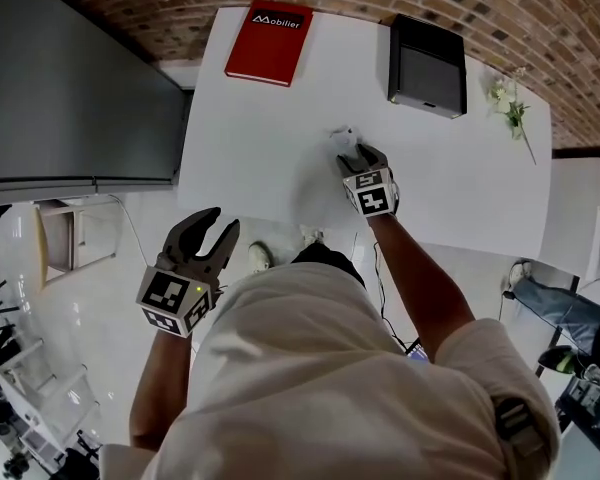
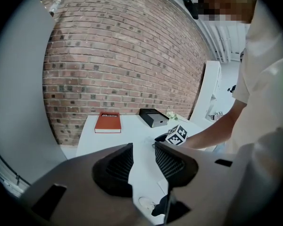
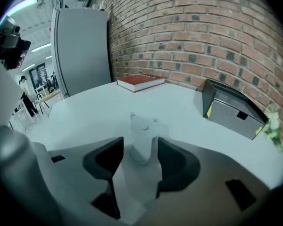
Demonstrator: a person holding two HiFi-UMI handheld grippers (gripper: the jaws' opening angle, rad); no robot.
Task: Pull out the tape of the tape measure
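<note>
**A:** Right gripper (image 3: pixel 139 145) is out over the bench (image 1: pixel 260 148), its fingers spread either side of the tape measure (image 3: pixel 142 134). That's a small white case, lying nearer the person than the red book (image 1: pixel 269 41) and off to that book's right.

**B:** Spread, not clamped?

**A:** Not clamped, as I read it. There's bench showing between the case and at least one finger. The left gripper (image 1: pixel 225 220) hangs off the bench altogether, on the person's side of the red book, with its fingers released and nothing between them.

**B:** How will that case handle?

**A:** My guess is light, smooth plastic. On a slick white top it could skate away if it gets nudged before the squeeze. I'd take it across its two flat sides, low and square, so it can't twist out.

**B:** And the tape itself?

**A:** There's a small nub at the case's far edge, on the side toward the red book. It may be the end tab, but I can't tell for sure. If it is, that's the left gripper's hold. It's a thin thing, so it wants a firm pinch and a straight pull, with the case held hard against the spring.
</note>
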